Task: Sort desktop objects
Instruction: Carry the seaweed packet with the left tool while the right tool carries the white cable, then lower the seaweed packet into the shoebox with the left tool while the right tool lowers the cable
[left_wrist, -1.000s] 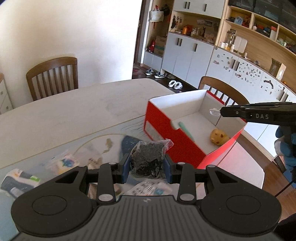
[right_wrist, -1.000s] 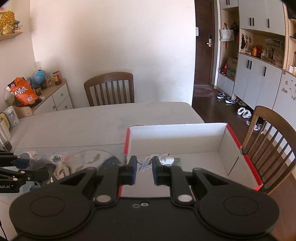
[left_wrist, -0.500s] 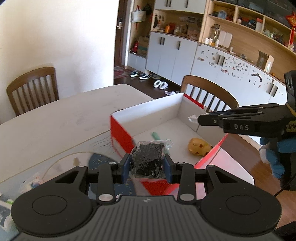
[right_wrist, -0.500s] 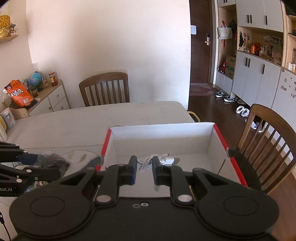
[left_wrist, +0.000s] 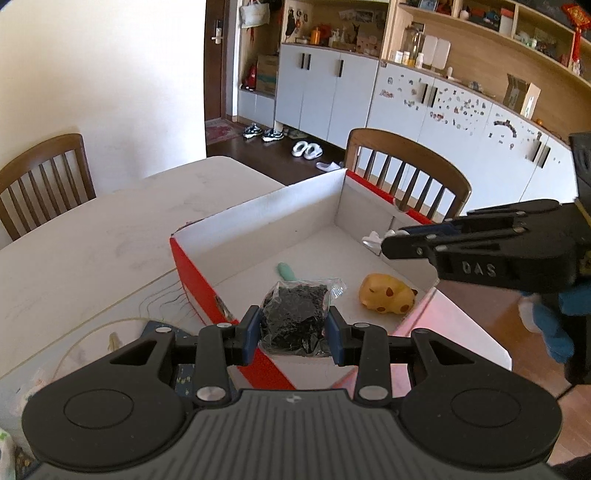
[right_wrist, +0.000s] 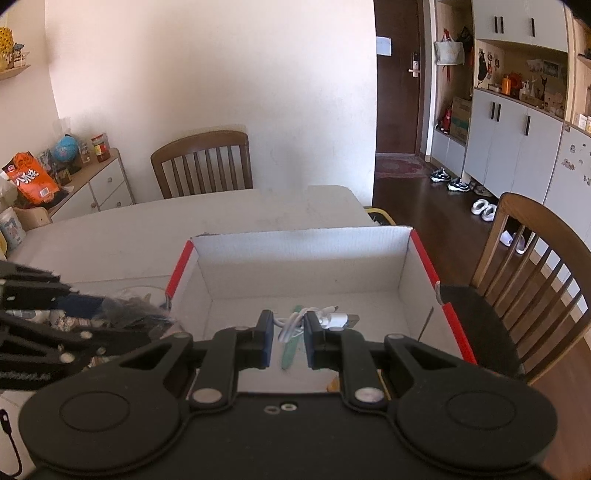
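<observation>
My left gripper (left_wrist: 294, 326) is shut on a clear bag of black bits (left_wrist: 295, 317) and holds it over the near left wall of a red and white cardboard box (left_wrist: 258, 218). Inside the box lie a yellow spotted toy (left_wrist: 386, 299) and a green stick (left_wrist: 286, 271). My right gripper (right_wrist: 288, 338) is shut on a coiled white USB cable (right_wrist: 317, 320) and holds it above the box floor (right_wrist: 306, 258). The right gripper also shows in the left wrist view (left_wrist: 391, 242), over the box's right side. The left gripper shows in the right wrist view (right_wrist: 122, 317) at the box's left wall.
The box stands at the right end of a pale table (left_wrist: 92, 243). Wooden chairs stand behind the table (right_wrist: 203, 162) and to the right of the box (right_wrist: 535, 266). Small packets (left_wrist: 7, 454) lie on the table at the lower left. A sideboard with snacks (right_wrist: 33, 177) is far left.
Both grippers have moved toward the box with their loads. The left gripper now has the bag over the box's wall; the right gripper has the cable further over the box floor.
</observation>
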